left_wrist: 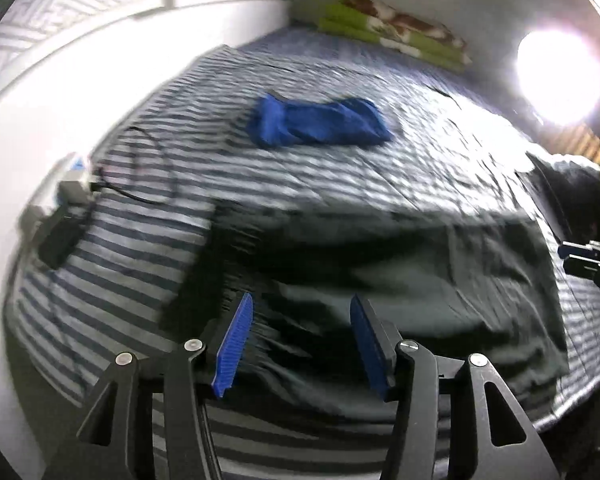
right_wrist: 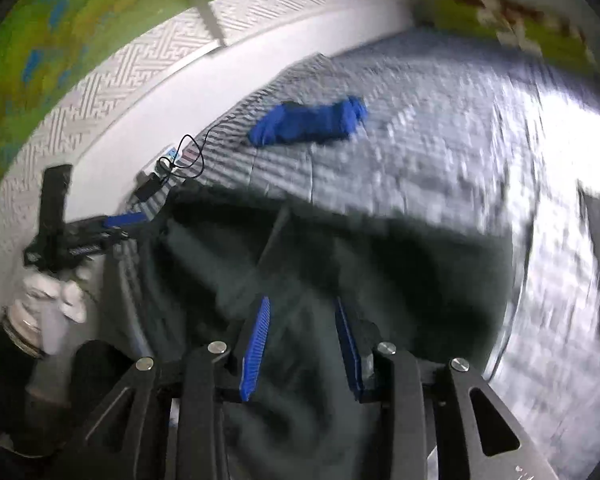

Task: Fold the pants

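I hover both grippers, left gripper (left_wrist: 300,312) and right gripper (right_wrist: 302,312) fingers spread, nothing pinched, dark pants (left_wrist: 420,276) flat beneath and ahead of fingertips.

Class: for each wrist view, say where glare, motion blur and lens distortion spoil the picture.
Left wrist view: a lamp blows out the upper right; the striped bedspread is smeared by motion; the wall bows under the fisheye. Right wrist view: glare whitens the right edge; blur is heavier, softening the dark pants and the blue cloth.

Dark pants (left_wrist: 400,280) lie folded flat on striped bedding (left_wrist: 120,264).
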A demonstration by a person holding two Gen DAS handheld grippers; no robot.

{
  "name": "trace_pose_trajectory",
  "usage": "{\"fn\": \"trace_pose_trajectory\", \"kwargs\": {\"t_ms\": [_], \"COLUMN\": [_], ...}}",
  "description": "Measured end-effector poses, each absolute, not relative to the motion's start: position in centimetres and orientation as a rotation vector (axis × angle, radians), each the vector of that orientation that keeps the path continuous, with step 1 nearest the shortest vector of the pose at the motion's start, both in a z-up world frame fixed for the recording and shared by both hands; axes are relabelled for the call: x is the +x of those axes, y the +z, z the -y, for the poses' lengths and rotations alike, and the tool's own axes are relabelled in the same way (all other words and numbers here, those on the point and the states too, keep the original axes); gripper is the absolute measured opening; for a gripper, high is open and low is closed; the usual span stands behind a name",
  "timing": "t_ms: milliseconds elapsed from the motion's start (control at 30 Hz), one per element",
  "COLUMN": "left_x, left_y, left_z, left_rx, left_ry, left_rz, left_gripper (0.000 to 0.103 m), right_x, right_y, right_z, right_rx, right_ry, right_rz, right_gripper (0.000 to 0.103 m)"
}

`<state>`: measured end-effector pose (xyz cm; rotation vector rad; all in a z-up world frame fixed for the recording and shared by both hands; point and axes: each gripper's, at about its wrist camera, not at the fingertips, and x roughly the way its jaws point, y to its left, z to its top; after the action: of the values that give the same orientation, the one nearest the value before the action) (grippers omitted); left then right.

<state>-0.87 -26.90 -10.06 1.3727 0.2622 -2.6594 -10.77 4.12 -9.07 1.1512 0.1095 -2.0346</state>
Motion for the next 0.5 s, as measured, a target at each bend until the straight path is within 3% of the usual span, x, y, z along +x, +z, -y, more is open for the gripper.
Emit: {"fn": "trace_pose_trajectory", "kwargs": {"t_ms": [267, 500], "left_x": [-4.3, -7.4], "left_y": [-10.9, -12.7], "left_z": [32.0, 31.0], "left_rx": [1.411, 1.439], "left_ry": [-2.648, -2.685], "left_rz": [-0.248, -0.171], "left_gripper": [0.056, 0.06], "right_x": [-16.7, -17.4], "right_y": [-11.5, -14.7], "right_z": [2.1, 3.4], "right_rx": [1.124, 1.164], "right_ry": [-1.94, -1.857], "right_rz": [-0.486, -0.569], "right_gripper": [0.037, 0.037]}}
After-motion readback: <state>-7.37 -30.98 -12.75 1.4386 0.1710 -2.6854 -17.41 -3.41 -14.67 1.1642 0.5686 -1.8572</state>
